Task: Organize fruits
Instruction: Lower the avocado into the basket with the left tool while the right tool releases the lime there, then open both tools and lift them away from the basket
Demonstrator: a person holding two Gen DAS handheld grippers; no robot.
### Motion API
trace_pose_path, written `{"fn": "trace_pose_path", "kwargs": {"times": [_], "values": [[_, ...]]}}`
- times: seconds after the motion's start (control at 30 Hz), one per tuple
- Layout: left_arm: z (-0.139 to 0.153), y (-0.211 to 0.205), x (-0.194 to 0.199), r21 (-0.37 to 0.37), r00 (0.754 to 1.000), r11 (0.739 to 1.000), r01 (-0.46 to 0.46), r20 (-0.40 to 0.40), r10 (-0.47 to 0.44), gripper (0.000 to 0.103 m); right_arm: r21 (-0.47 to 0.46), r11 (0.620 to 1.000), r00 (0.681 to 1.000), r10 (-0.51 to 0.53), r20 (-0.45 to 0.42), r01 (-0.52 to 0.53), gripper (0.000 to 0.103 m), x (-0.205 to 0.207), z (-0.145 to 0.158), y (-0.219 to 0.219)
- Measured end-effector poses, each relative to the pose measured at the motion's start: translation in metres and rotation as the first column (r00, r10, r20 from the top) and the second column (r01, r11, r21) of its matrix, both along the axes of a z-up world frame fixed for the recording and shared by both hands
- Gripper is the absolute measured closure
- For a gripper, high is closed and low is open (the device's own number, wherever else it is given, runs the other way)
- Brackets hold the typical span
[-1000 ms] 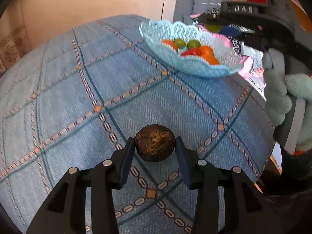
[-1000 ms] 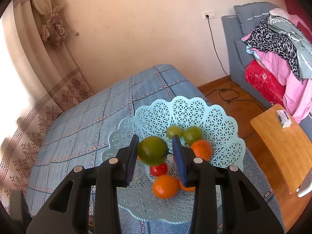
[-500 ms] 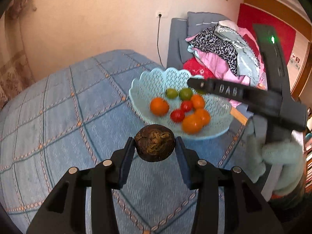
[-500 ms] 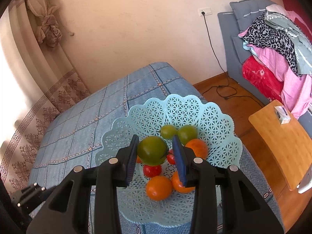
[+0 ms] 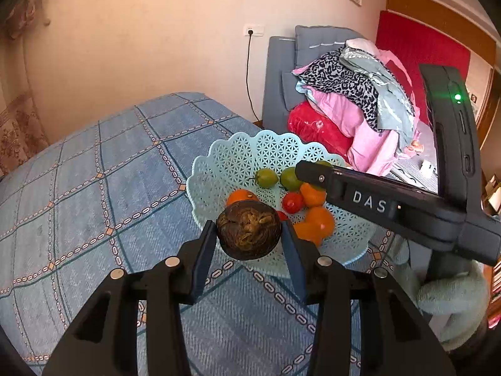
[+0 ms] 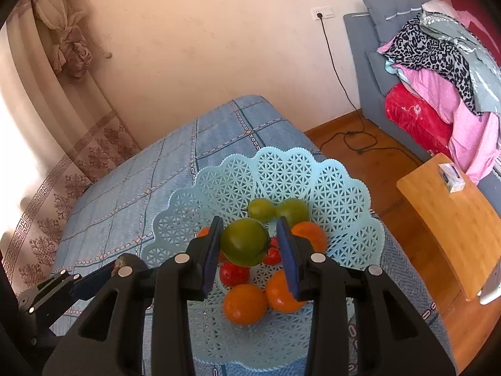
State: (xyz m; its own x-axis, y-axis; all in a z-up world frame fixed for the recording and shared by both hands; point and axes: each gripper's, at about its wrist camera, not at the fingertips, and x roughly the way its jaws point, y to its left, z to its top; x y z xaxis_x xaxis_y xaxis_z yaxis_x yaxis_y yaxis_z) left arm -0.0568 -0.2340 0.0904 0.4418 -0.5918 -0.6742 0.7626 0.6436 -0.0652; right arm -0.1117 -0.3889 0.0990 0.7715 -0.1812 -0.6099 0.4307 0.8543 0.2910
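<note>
My left gripper [image 5: 249, 239] is shut on a dark brown round fruit [image 5: 249, 235] and holds it in the air just before the near rim of the light blue lattice basket [image 5: 244, 159]. My right gripper [image 6: 249, 244] is shut on a green fruit [image 6: 245, 242] and holds it above the middle of the basket [image 6: 281, 169]. The basket holds oranges [image 6: 245, 304], red tomatoes [image 6: 233, 274] and two small green fruits [image 6: 261, 210]. The right gripper's body [image 5: 375, 203] reaches over the basket in the left wrist view. The left gripper [image 6: 125, 264] shows at the basket's left in the right wrist view.
The basket stands near the right edge of a table with a blue patterned cloth [image 5: 109, 188]. A grey sofa piled with clothes [image 5: 353, 94] stands beyond it. A wooden side table [image 6: 451, 219] is to the right. A wall and curtain [image 6: 62, 40] are behind.
My left gripper has lifted the brown fruit off the cloth and carried it to the basket's near rim. My right gripper has kept the green fruit over the basket, drifting slightly closer.
</note>
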Motion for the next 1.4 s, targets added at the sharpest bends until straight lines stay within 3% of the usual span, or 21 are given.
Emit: {"fn": "trace_pose_path", "kwargs": {"times": [0.43,0.53,0.6,0.8,1.03,1.4], "values": [[-0.005,-0.010,0.005,0.003,1.000,1.000,0.001,-0.006,-0.001,0.059,0.010,1.000,1.000,-0.010,-0.007,0.010,0.066,0.001,-0.003,-0.002],[-0.003,-0.007,0.007,-0.007,1.000,1.000,-0.020,0.001,0.020,0.041,0.026,0.999,1.000,-0.022,-0.010,0.022,0.064,0.000,-0.004,-0.006],[-0.002,-0.005,0.008,-0.007,0.999,0.999,-0.036,0.016,0.036,0.040,0.038,0.999,0.999,-0.037,-0.008,0.037,0.056,-0.001,-0.004,-0.011],[-0.002,-0.001,0.007,0.009,0.997,0.998,-0.063,0.055,0.062,0.037,0.038,0.998,0.999,-0.042,-0.001,0.042,0.055,-0.003,-0.002,-0.013],[0.004,0.005,0.001,0.021,0.985,0.995,-0.101,0.146,0.097,0.018,0.048,0.996,0.997,-0.071,0.027,0.070,0.014,-0.009,0.003,-0.014],[0.011,0.015,-0.005,0.042,0.957,0.983,-0.178,0.238,0.163,0.013,0.051,0.995,0.995,-0.090,0.050,0.088,0.009,-0.018,0.014,-0.015]]}}
